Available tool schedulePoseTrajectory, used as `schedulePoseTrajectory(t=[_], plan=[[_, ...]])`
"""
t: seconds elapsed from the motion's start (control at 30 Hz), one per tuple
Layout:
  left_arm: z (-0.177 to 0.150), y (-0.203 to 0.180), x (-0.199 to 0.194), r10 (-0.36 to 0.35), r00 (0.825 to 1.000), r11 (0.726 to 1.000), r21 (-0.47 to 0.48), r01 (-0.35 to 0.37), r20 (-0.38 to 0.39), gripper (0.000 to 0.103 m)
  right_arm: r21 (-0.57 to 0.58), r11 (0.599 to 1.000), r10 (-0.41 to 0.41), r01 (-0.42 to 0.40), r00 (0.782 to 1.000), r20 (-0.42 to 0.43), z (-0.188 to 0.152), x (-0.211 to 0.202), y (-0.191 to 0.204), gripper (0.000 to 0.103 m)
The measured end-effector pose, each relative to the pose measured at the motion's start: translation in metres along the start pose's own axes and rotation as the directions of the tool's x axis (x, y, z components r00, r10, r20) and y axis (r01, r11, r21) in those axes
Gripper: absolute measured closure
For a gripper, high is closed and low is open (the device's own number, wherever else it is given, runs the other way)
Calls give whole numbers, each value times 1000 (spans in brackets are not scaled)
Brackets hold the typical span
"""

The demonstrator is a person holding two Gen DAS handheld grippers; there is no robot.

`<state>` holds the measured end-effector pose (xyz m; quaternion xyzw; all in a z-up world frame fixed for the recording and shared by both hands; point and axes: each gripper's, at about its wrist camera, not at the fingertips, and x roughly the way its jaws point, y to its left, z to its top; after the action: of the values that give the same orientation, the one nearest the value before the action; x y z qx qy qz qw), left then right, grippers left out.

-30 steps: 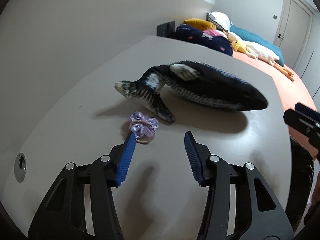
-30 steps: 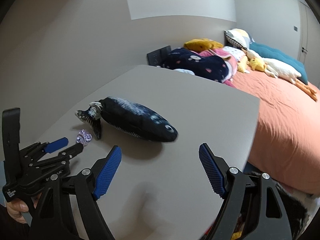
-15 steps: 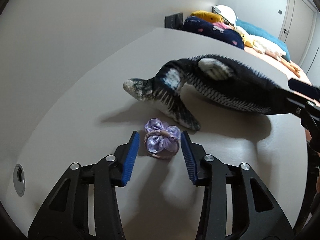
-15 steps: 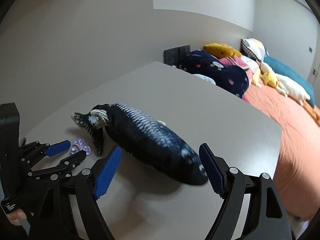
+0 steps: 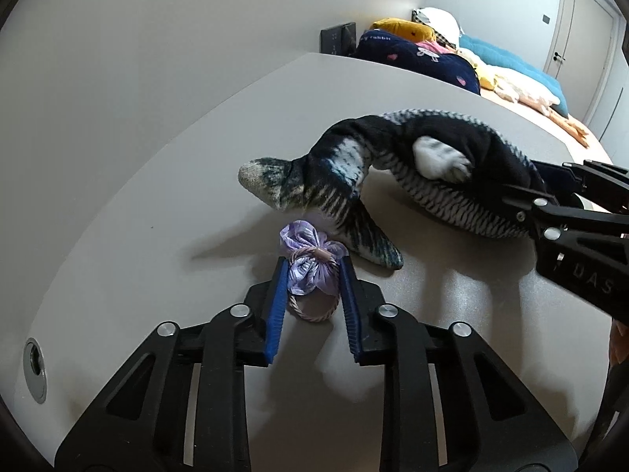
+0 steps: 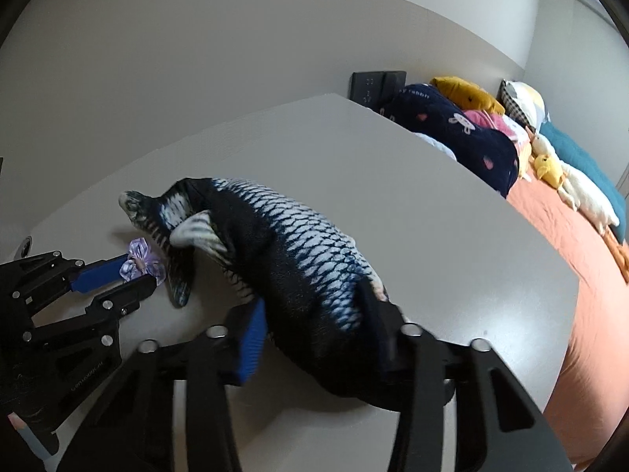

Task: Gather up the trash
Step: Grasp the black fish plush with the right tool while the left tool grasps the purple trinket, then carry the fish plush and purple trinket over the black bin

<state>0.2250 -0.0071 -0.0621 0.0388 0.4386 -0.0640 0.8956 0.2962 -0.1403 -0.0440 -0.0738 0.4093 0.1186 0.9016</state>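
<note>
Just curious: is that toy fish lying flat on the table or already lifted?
Lying on the table. The fish rests along its length, the right gripper closing around its head end.

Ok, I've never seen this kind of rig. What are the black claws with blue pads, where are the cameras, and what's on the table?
No robot here: a person holds a two-finger gripper in each hand, with a fisheye camera looking along its fingers. The left gripper is closing around a purple hair tie, which its pads touch on both sides. The right gripper is closing on a plush fish, its pads against the fish's head end. Both things lie on a grey table. A bed with pillows stands beyond.
</note>
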Motion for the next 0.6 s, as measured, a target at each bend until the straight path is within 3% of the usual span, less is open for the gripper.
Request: schedulePoseTrajectory(t=[0.07,0.13,0.6], plan=[[0,0,-1,1,1000,1000,-9,-1,7,87,26,1000,15,-16,1000,10,-2,-4,-3,77],[0,0,-3,13,1000,1000,-9,-12,14,87,62,998,27,-29,999,30,-3,-11,-8,80],[-7,-34,-31,-5,999,1000,21,4,50,87,171,985,-6,-11,995,97,-27,-69,-44,81]])
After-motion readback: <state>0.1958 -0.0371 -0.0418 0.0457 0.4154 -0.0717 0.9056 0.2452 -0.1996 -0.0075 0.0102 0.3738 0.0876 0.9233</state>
